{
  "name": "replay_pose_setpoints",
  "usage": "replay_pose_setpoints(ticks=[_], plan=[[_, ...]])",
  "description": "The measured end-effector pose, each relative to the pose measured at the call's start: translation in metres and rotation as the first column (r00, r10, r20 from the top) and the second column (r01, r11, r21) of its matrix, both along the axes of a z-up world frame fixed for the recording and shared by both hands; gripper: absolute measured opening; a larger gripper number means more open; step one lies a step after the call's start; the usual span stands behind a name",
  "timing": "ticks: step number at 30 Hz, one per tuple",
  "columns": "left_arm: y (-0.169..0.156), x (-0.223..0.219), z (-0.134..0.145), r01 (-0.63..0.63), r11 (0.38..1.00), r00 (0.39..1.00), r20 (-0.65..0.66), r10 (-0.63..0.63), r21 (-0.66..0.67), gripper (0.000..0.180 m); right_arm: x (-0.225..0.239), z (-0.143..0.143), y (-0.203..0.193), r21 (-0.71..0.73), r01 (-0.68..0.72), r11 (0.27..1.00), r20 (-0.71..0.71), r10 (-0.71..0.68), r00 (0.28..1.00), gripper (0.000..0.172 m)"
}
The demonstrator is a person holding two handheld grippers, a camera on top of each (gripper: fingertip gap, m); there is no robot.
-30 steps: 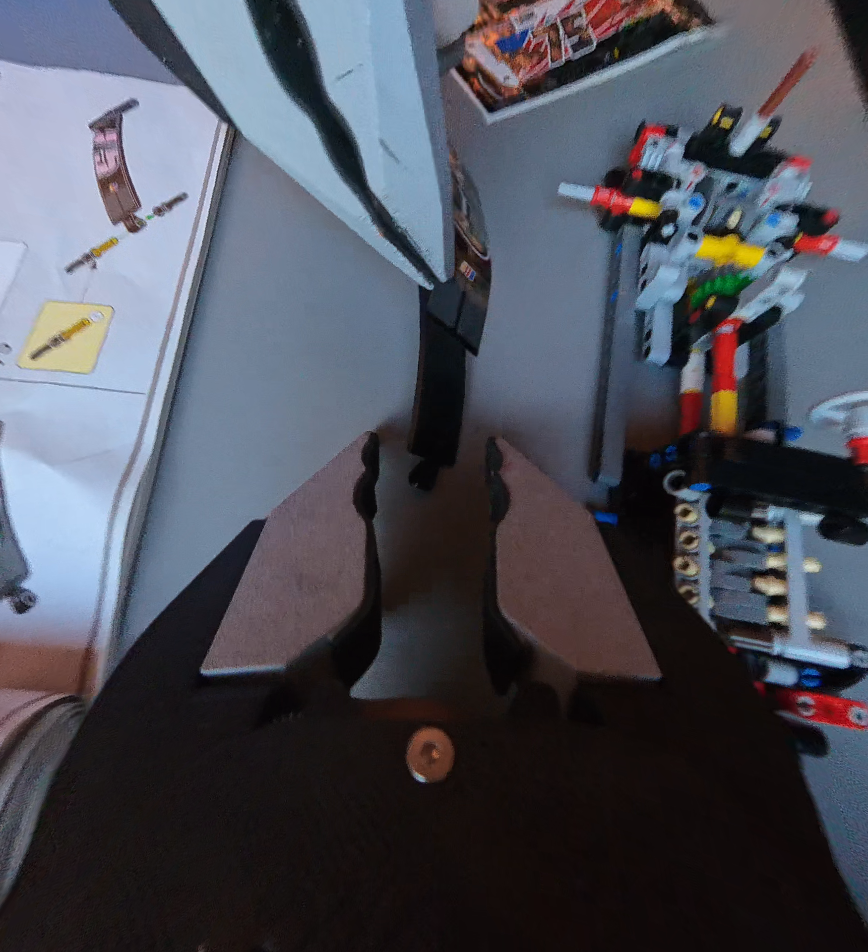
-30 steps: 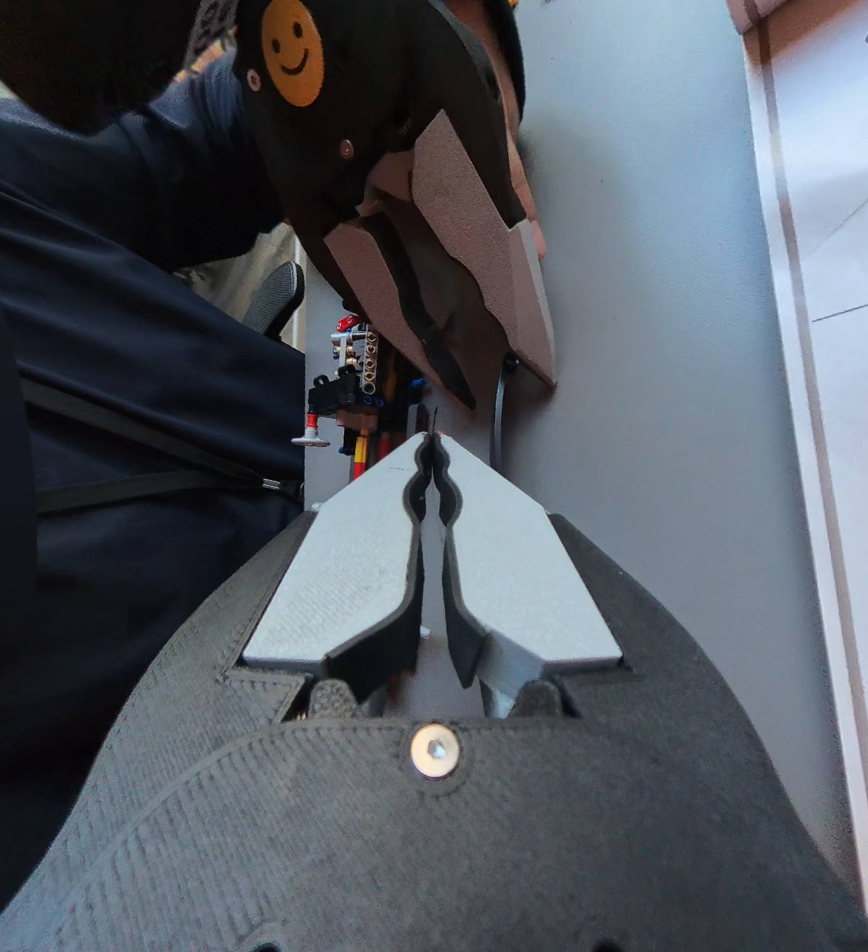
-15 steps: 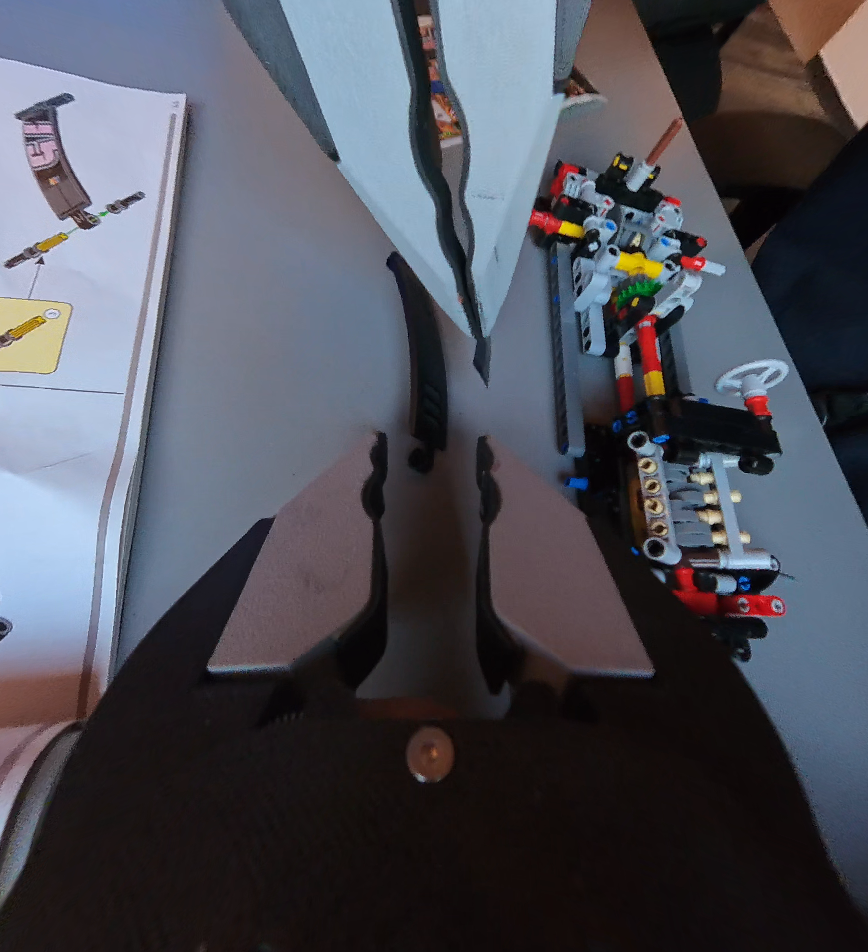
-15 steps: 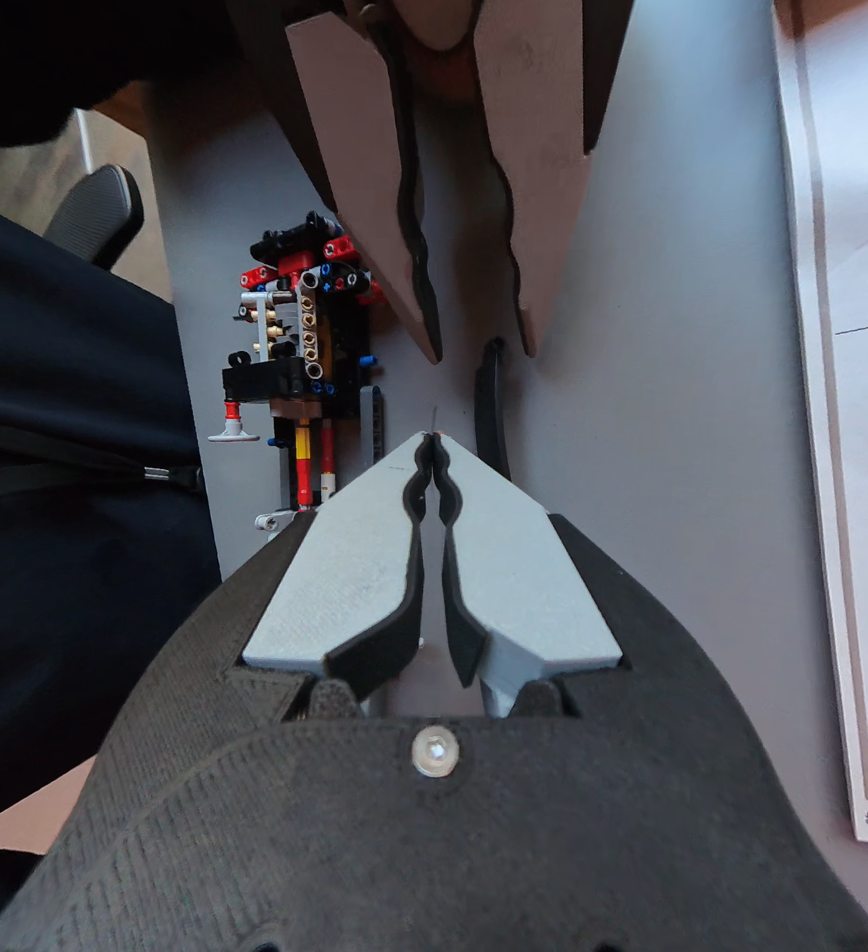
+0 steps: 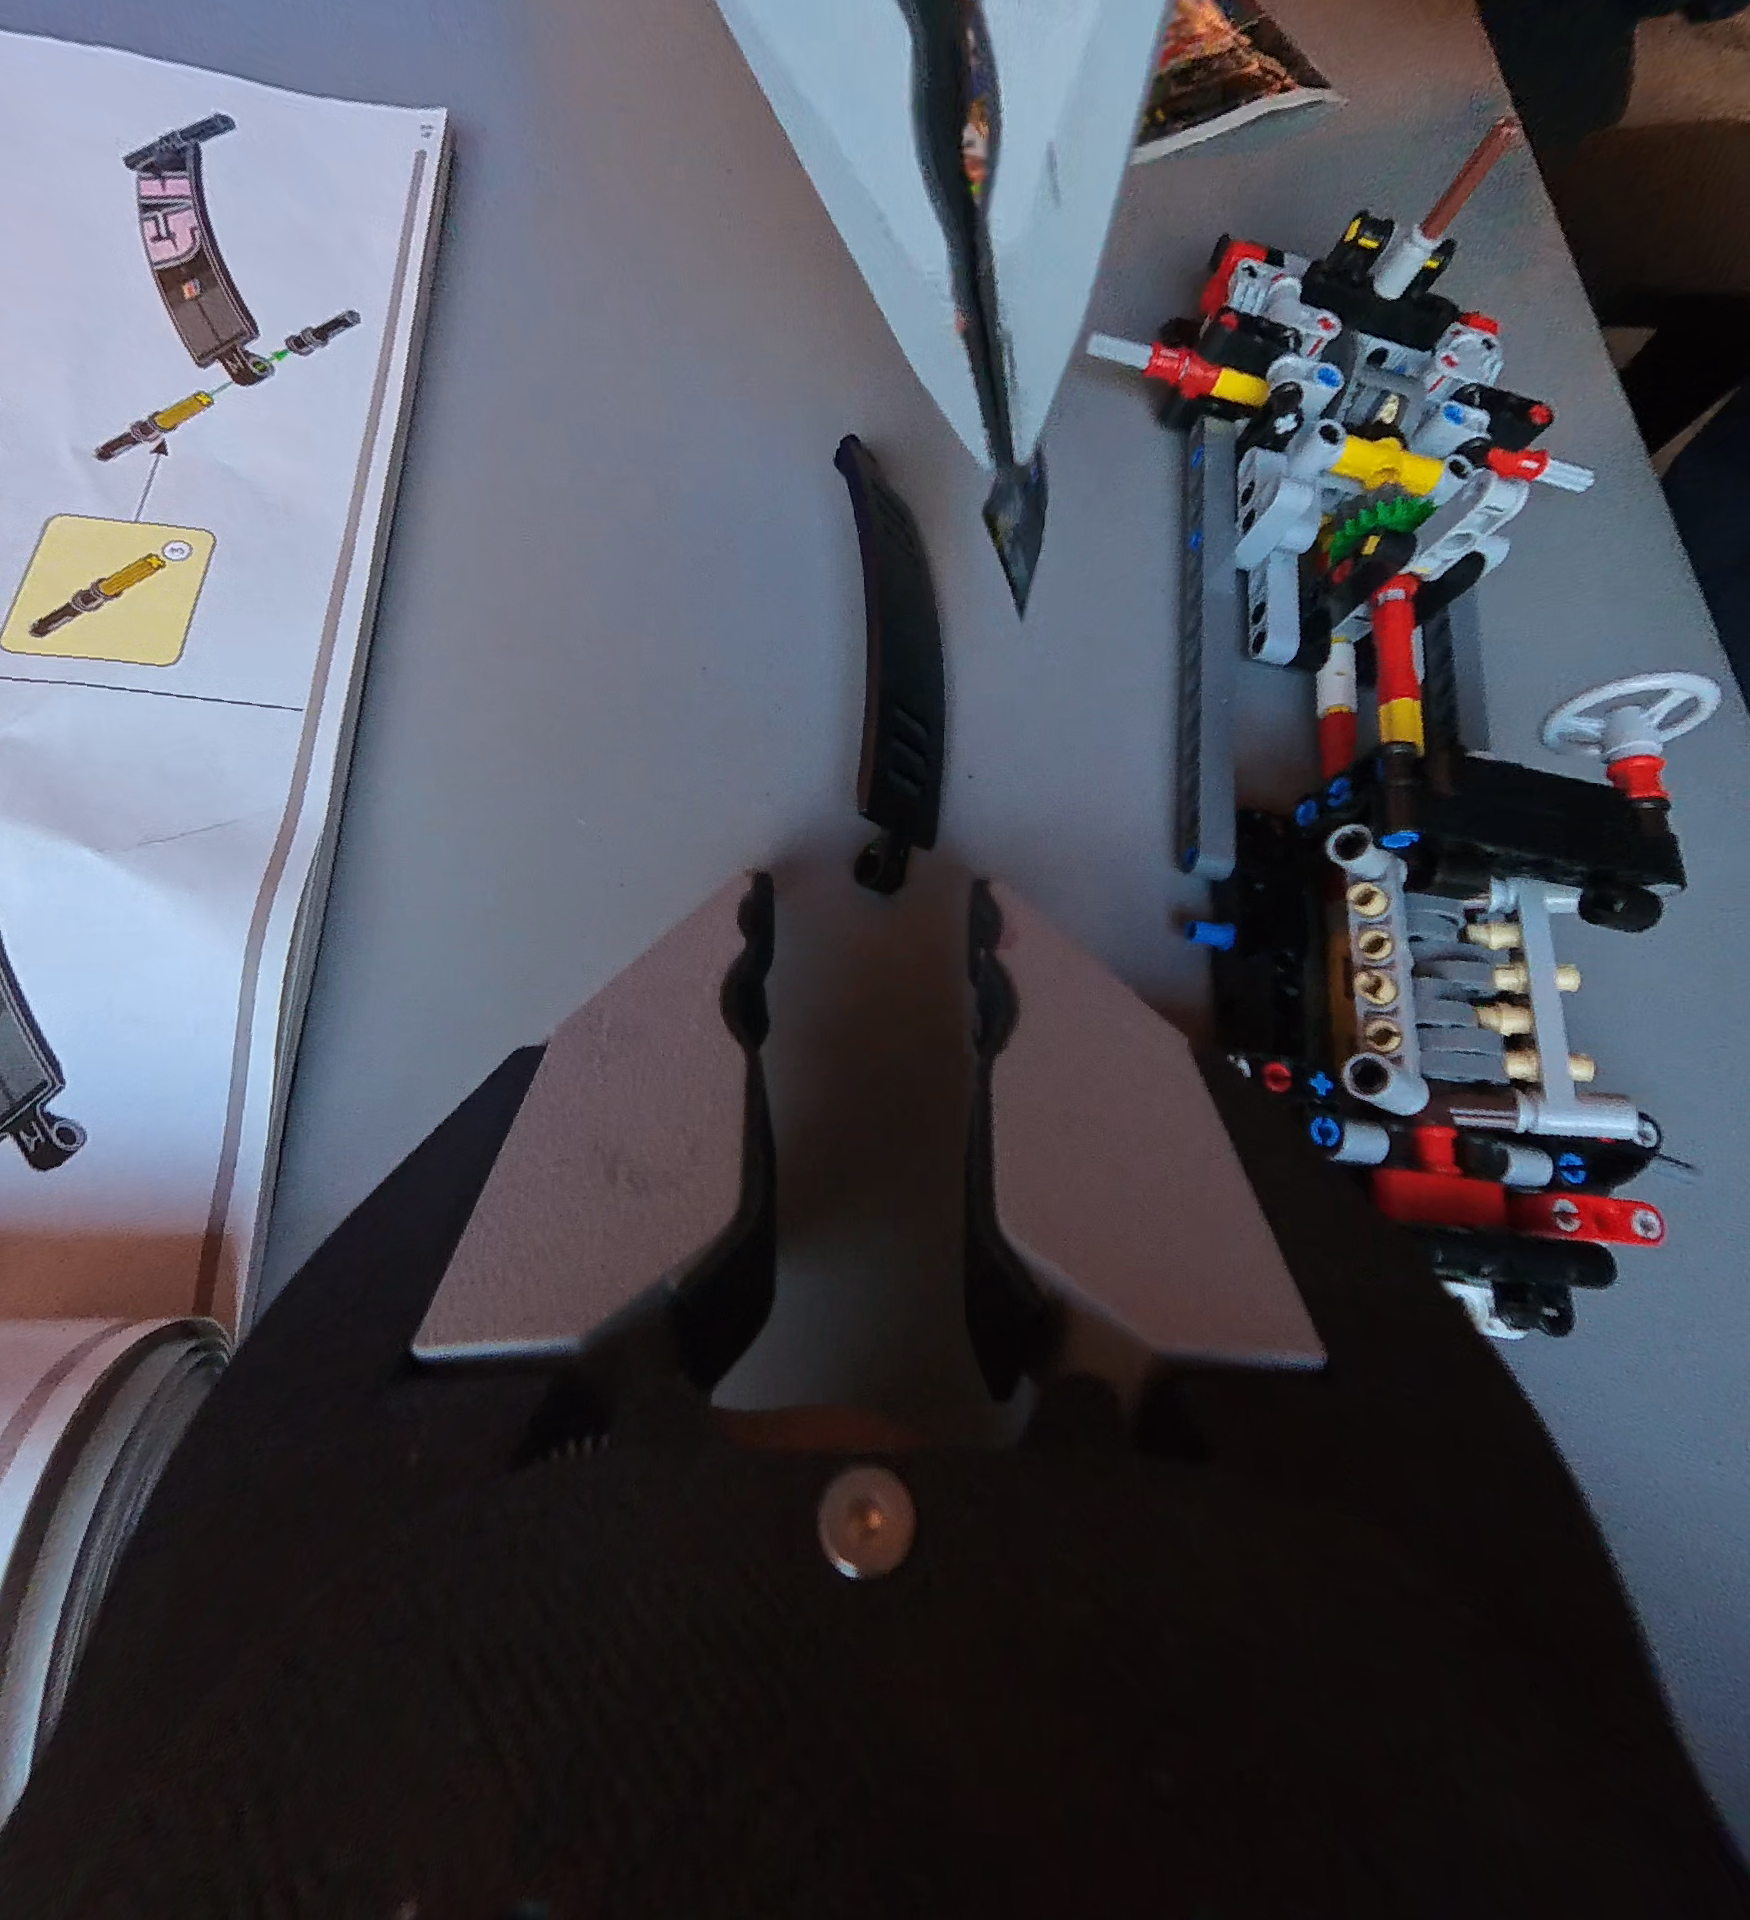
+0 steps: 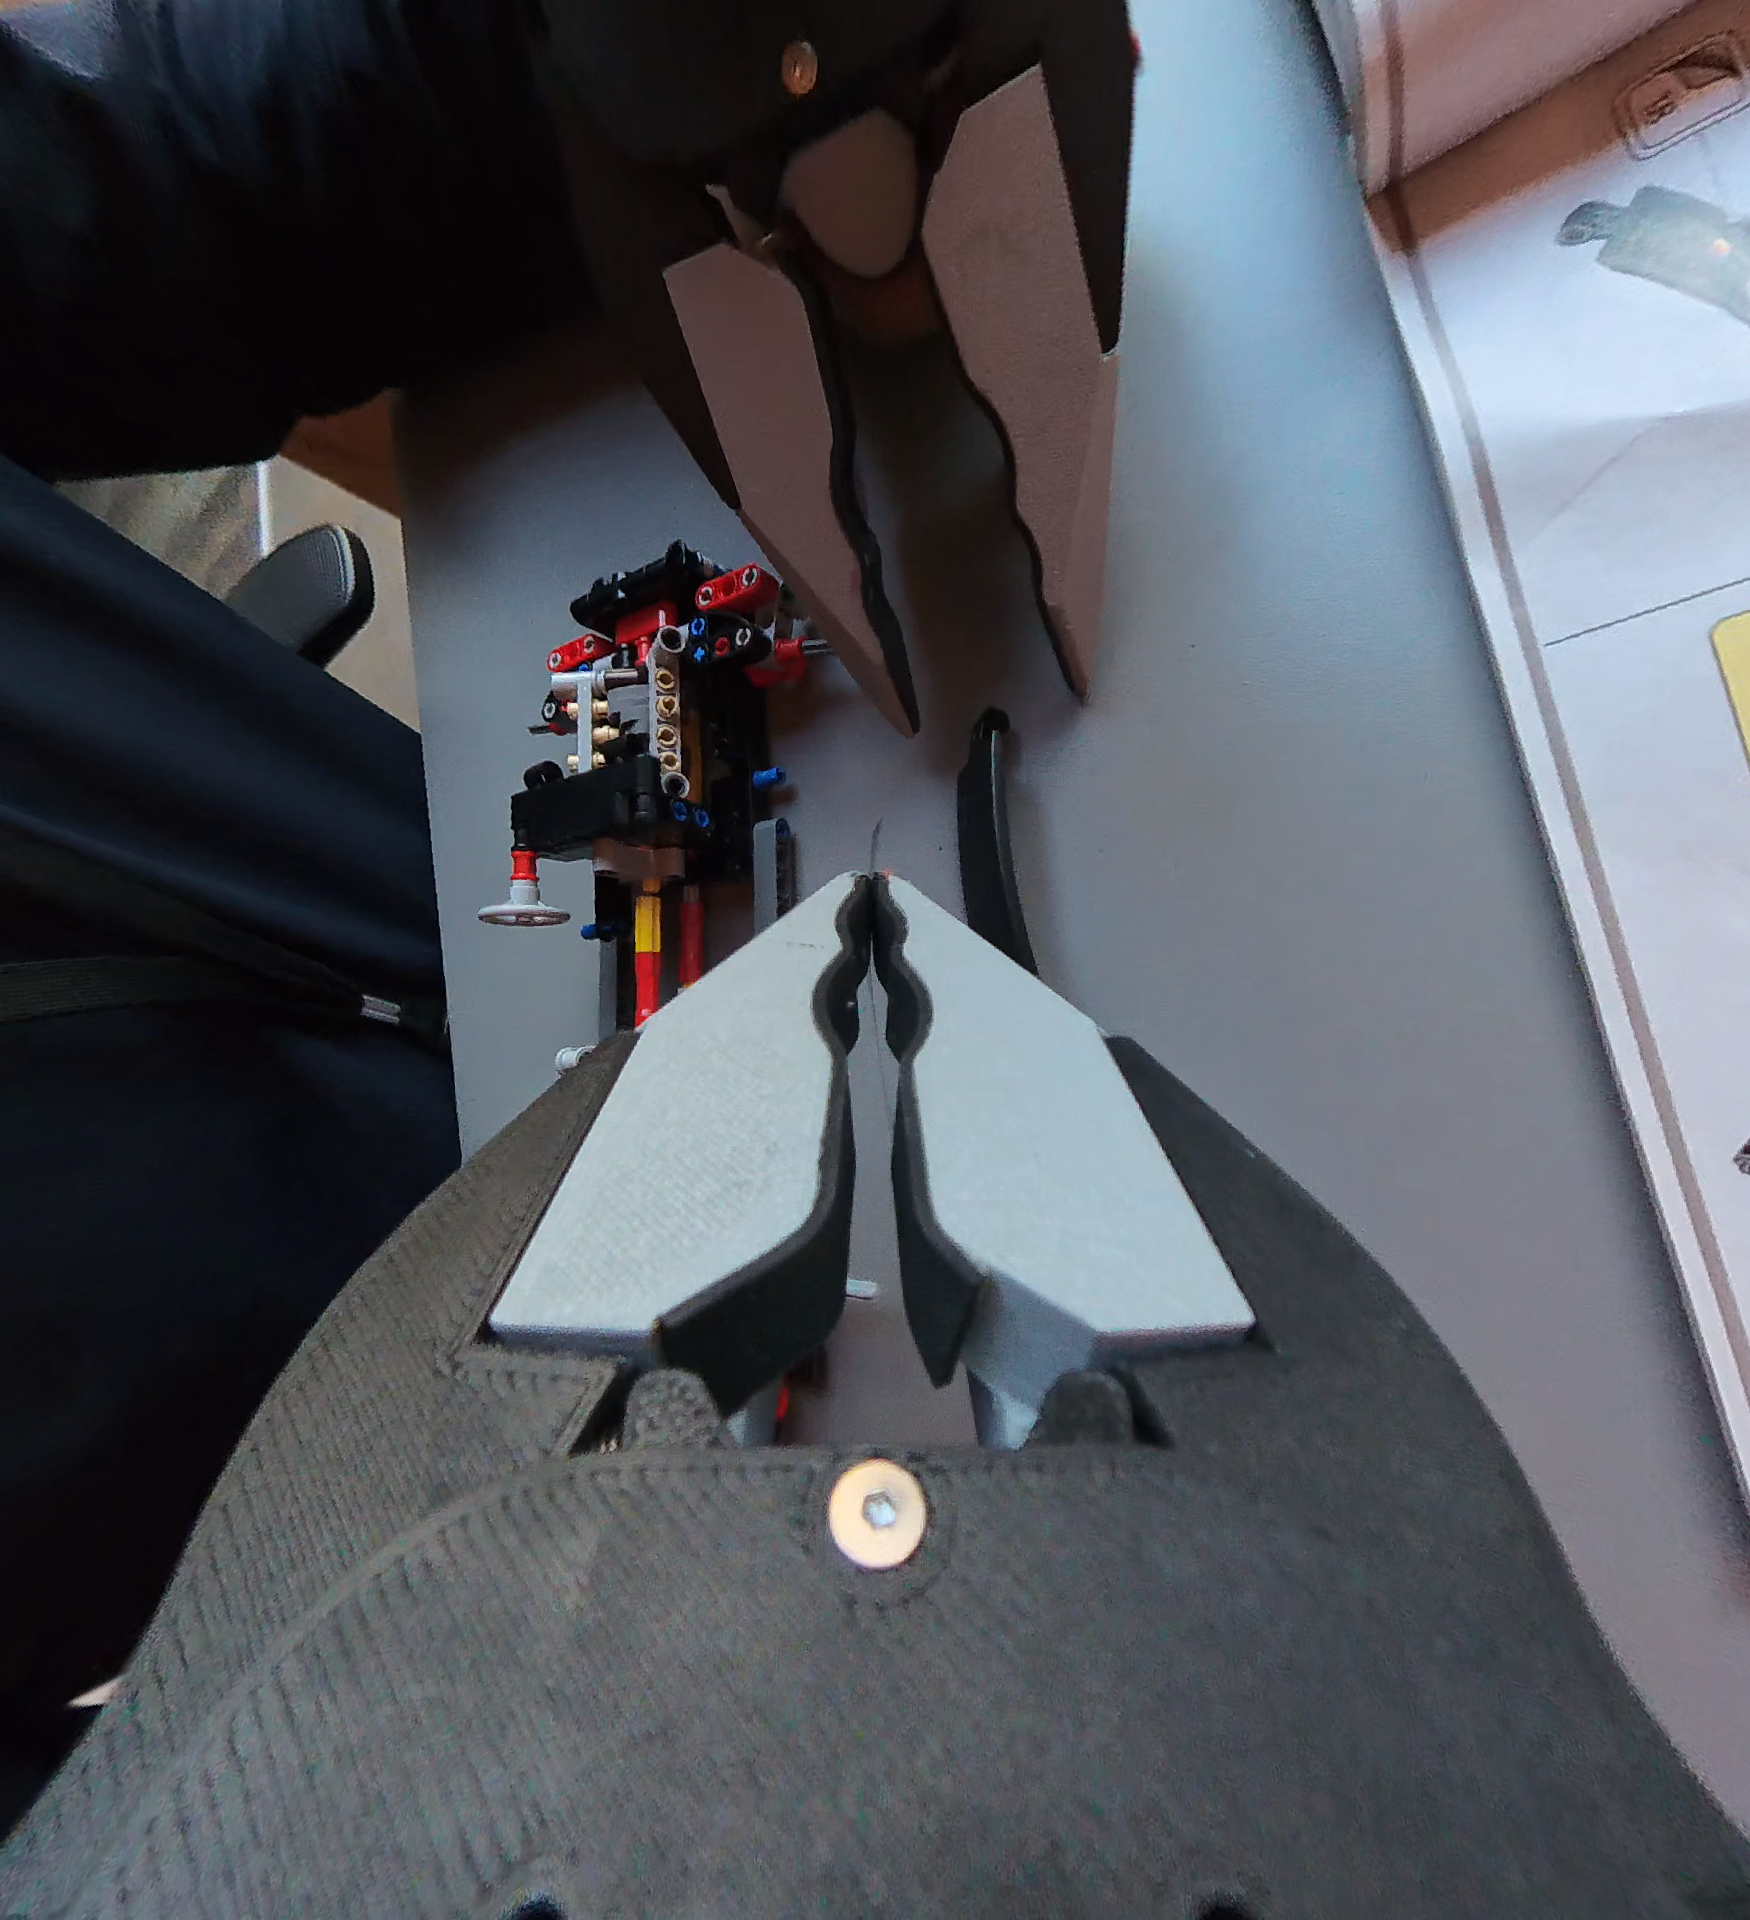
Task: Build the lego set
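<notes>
The left gripper (image 5: 866, 899) hangs with its jaws apart and empty, the small ringed end of a curved black panel piece (image 5: 900, 665) lying on the grey table (image 5: 590, 520) just ahead of its tips. The right gripper (image 6: 871, 883) is pinched together on a thin sticker (image 5: 1014, 525), which hangs beside the panel's far half. Steadying the panel squarely, without nudging it, looks wise. A partly built brick chassis model (image 5: 1390, 790) sits close on one side, an open instruction booklet (image 5: 175, 520) on the other.
</notes>
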State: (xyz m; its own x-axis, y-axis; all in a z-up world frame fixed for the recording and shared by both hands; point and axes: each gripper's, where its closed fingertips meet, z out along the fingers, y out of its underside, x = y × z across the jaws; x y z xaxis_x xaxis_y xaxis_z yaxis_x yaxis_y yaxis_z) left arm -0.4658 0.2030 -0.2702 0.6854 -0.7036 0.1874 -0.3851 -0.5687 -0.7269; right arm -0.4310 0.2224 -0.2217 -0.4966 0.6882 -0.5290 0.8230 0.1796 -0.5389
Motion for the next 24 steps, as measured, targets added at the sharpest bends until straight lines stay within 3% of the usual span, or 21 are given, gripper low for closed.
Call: replay_pose_setpoints(ticks=[7,13,24], plan=[[-0.003,-0.007,0.009,-0.056,0.995,0.998,0.001,0.056,0.079,0.030,0.000,0.002,0.015,-0.039,0.041,0.998,-0.049,-0.043,0.998,0.000],[-0.007,-0.009,0.006,-0.070,0.996,0.998,0.009,0.069,0.048,0.036,-0.011,0.005,0.027,-0.109,0.077,0.991,-0.092,-0.087,0.992,0.000],[-0.009,-0.007,0.000,-0.053,0.998,0.998,-0.023,0.053,0.026,0.035,-0.005,0.008,0.033,-0.111,0.082,0.990,-0.109,-0.094,0.990,0.000]])
